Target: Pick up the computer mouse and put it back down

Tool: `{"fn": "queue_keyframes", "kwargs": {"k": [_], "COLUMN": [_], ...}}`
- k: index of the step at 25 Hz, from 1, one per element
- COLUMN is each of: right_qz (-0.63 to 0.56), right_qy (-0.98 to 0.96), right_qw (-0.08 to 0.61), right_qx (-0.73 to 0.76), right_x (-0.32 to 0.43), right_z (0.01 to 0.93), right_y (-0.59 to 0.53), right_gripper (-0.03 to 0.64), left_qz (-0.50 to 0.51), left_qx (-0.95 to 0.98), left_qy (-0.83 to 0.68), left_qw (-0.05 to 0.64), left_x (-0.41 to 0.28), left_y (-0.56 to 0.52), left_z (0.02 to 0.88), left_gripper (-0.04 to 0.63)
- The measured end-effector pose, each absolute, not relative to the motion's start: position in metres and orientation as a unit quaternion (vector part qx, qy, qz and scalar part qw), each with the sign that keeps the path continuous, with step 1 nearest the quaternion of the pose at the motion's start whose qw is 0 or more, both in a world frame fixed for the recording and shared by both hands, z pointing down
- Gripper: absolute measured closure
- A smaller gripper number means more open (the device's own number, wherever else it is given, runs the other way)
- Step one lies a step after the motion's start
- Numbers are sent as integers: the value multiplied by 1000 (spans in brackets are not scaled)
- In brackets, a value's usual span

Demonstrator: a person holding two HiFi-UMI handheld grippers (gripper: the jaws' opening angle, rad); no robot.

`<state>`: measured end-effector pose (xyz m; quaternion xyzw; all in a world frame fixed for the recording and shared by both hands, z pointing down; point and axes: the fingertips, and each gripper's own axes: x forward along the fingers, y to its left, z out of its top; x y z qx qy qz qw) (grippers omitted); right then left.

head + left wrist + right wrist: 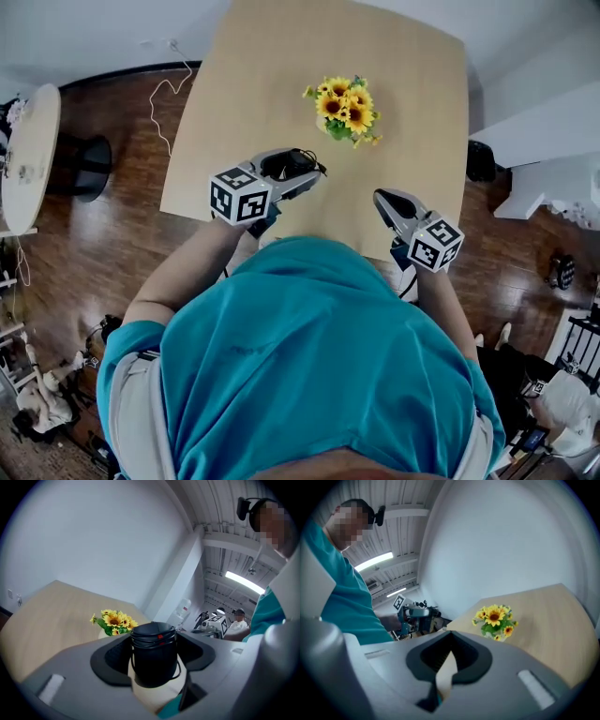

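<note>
A black computer mouse [289, 166] with its cable wound round it sits between the jaws of my left gripper [298, 170], held up off the light wooden table [272, 66] near its front edge. The left gripper view shows the mouse [153, 657] end-on, with both pads pressed against its sides. My right gripper [387, 201] hovers over the table's front right part, its jaws shut with nothing in them; in its own view the pads [461, 654] meet at their tips.
A small vase of sunflowers [345, 111] stands mid-table, beyond both grippers. A round white table [28, 150] and a black stool [84, 167] stand on the wooden floor at the left. A white cable [169, 89] lies on the floor by the table's left edge.
</note>
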<state>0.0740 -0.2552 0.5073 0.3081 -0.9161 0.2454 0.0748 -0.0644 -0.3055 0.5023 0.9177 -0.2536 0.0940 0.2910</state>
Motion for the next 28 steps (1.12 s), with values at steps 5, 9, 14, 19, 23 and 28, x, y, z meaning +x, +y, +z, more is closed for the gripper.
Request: {"fn": "queue_keyframes", "kwargs": {"k": [5,9,14,19,23,28], "right_qz": [235,232,229,230,231,232], "right_qy": [-919,-919,-919,-917,-916,-914], "right_qw": [65,57,56,56,54,53], "right_qx": [309,314,316,320,324,328], "right_x": [69,70,70,73,74,78], "right_z": [490,482,477,478,478,479], "right_y": [-259,-263,-262,-260,-259,-260], "right_gripper": [615,615,615,615,615,616], "left_qz": [48,31,15,14,7,19], "left_qx": [925,930,933,938,935,938], "left_qy": [-242,-232,-227,-227,-227,-224], "left_qw": [289,282,278,263,272,264], "left_x": [-81,-90,-97,-98,-99,-94], "left_y": [-291,-283,-278,-275,-278,-278], "left_z": [483,477,472,471,470,470], "left_gripper": [291,291,290,291,290,290]}}
